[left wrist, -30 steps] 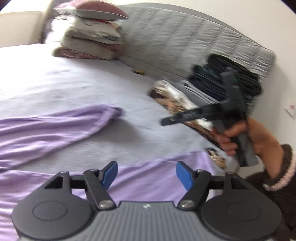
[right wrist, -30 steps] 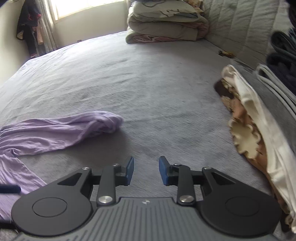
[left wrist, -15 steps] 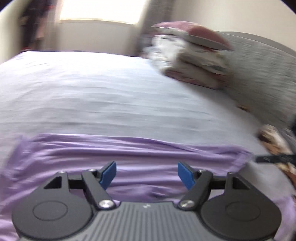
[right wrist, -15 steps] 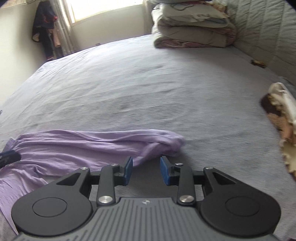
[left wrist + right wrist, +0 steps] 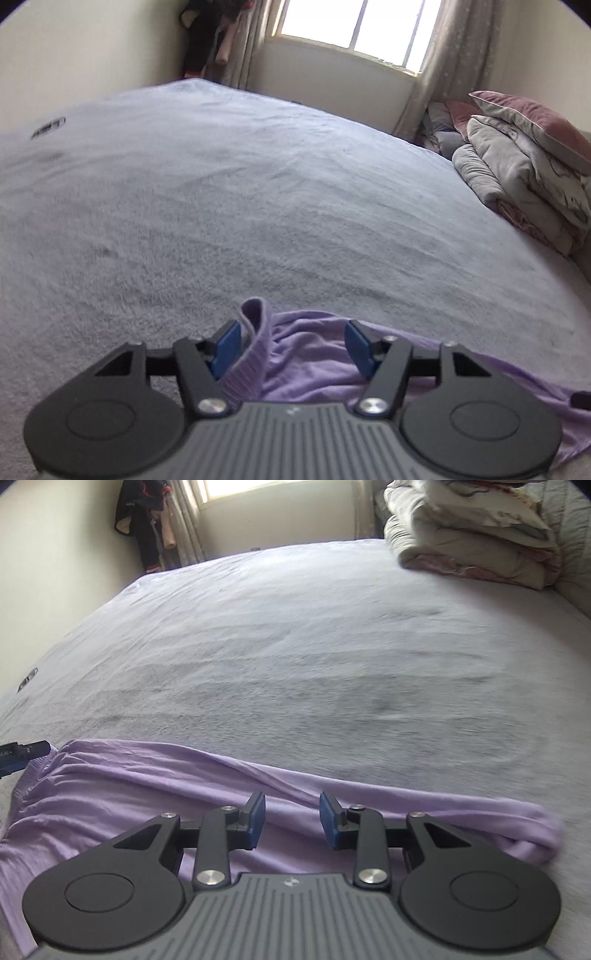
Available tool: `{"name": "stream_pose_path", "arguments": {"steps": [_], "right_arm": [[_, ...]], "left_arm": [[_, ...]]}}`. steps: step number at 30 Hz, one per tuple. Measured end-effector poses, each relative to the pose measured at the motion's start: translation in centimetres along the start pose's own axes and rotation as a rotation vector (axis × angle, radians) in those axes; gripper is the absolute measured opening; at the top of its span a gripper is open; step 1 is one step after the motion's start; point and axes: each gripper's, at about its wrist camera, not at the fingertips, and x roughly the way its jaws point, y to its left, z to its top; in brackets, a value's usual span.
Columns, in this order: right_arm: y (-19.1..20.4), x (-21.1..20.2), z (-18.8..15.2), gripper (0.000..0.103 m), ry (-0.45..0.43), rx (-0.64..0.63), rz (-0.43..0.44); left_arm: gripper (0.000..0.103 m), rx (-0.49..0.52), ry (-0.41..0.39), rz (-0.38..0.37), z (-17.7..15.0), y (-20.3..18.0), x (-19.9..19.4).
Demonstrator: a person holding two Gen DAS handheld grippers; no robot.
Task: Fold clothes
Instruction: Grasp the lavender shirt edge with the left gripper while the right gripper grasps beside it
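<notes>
A: Where's the purple shirt (image 5: 122,794)?
B: Flat on the grey bed (image 5: 314,657), at six o'clock.
A: The left gripper (image 5: 291,343)?
B: Closing, its pads apart; the ribbed hem rises between them.
A: The right gripper (image 5: 291,819)?
B: Apart above the shirt, holding nothing.

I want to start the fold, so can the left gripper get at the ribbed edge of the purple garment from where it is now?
Probably yes. The ribbed edge already stands up between the jaws of the left gripper, close to one blue pad, and the jaws are closing around it. Nothing lies in the way on the grey bedspread.
</notes>
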Motion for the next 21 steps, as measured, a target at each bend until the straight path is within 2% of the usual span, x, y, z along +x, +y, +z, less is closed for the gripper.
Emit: {"name": "stream_pose_path", "arguments": {"steps": [3,7,14,17,21], "right_arm": [[1.1,1.9,0.8,0.035,0.014,-0.009,0.007],[1.9,3.4,1.6,0.035,0.010,-0.019,0.014],[2.8,4.7,1.9,0.032,0.015,-0.041,0.069],[3.5,5.1,1.9,0.002,0.017,-0.089,0.044],[3.9,5.0,2.4,0.001,-0.012,-0.124,0.018]], "left_arm": [[0.058,-0.056,0.009,0.002,0.5,1.1,0.9],[0.037,-0.120,0.041,-0.027,0.7,2.1,2.3],[0.014,-0.188,0.043,-0.050,0.6,3.7,2.7],[0.007,-0.199,0.037,-0.062,0.5,4.0,2.8],[0.006,-0.193,-0.022,-0.046,0.5,3.8,2.3]]}}
